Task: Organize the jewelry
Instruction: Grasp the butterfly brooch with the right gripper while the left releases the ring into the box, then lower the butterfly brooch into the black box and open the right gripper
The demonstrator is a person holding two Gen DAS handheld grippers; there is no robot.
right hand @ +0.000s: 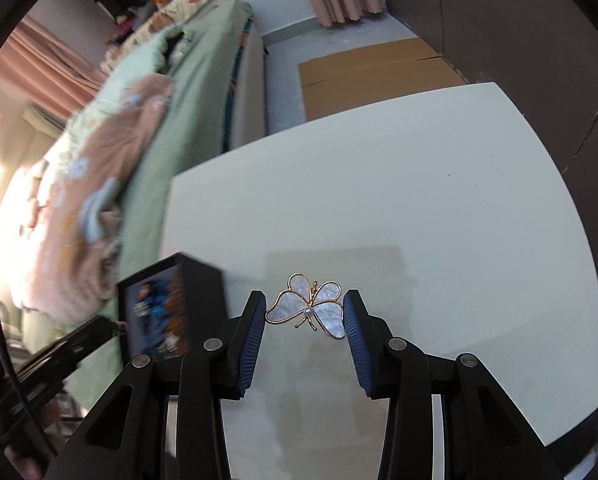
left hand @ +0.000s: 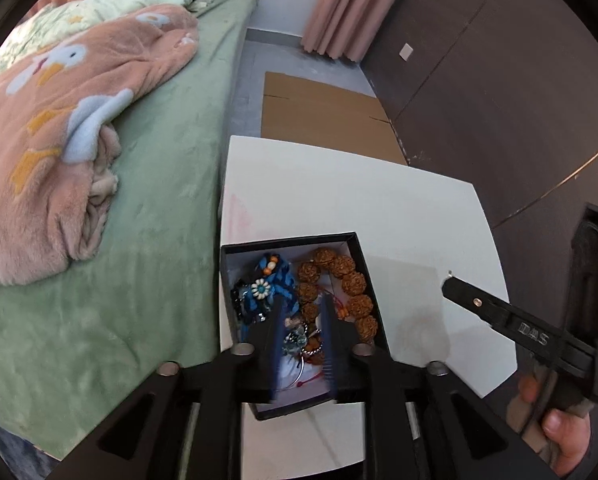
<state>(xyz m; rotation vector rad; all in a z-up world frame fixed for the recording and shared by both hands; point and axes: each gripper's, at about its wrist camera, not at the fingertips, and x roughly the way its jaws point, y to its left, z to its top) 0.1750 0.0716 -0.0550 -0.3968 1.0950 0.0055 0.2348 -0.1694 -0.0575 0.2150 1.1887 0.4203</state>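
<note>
A black jewelry box (left hand: pixel 361 264) sits on the white table (left hand: pixel 339 184), filled with a brown bead bracelet (left hand: pixel 351 280), a blue beaded piece with a flower (left hand: pixel 265 284) and other tangled jewelry. My left gripper (left hand: pixel 302 308) hangs open over the box's near half, its fingers on either side of a silvery piece. My right gripper (right hand: pixel 305 310) is shut on a butterfly brooch (right hand: pixel 309 308) with pearly wings and gold rim, held by its wing tips above the table (right hand: pixel 419 184). The box (right hand: pixel 167 308) lies to its left, blurred. The right gripper also shows in the left wrist view (left hand: pixel 449 280).
A bed with a green sheet (left hand: pixel 159 200) and a pink blanket (left hand: pixel 59 140) borders the table's left edge. Flattened cardboard (left hand: pixel 323 116) lies on the floor beyond the table. A dark wardrobe wall (left hand: pixel 499 80) stands on the right.
</note>
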